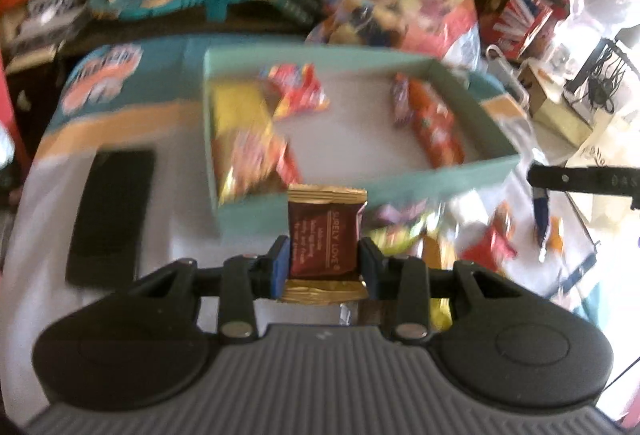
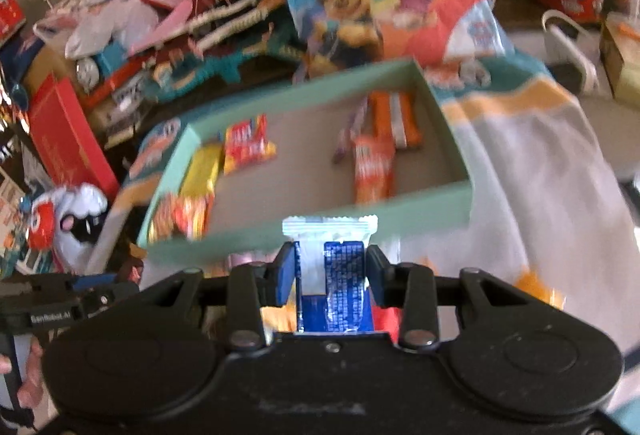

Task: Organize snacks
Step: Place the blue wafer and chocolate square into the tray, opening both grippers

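The left gripper (image 1: 324, 255) pinches a small maroon foil snack packet with crimped gold ends (image 1: 325, 231) between its fingers, just in front of the shallow rectangular mint-green cardboard box (image 1: 400, 191). The right gripper (image 2: 331, 267) clamps a glossy blue-and-white plastic snack pouch (image 2: 334, 267), also just before the box's near wall. Inside the box lie crinkly yellow, red and orange wrappers (image 2: 372, 171).

One green box (image 2: 436, 213) holds about six snack packets, blur making the tally uncertain. Two grippers each carry one packet: one brown (image 1: 325, 235), one blue-and-white (image 2: 334, 267). One black phone (image 1: 110, 217) lies alongside.
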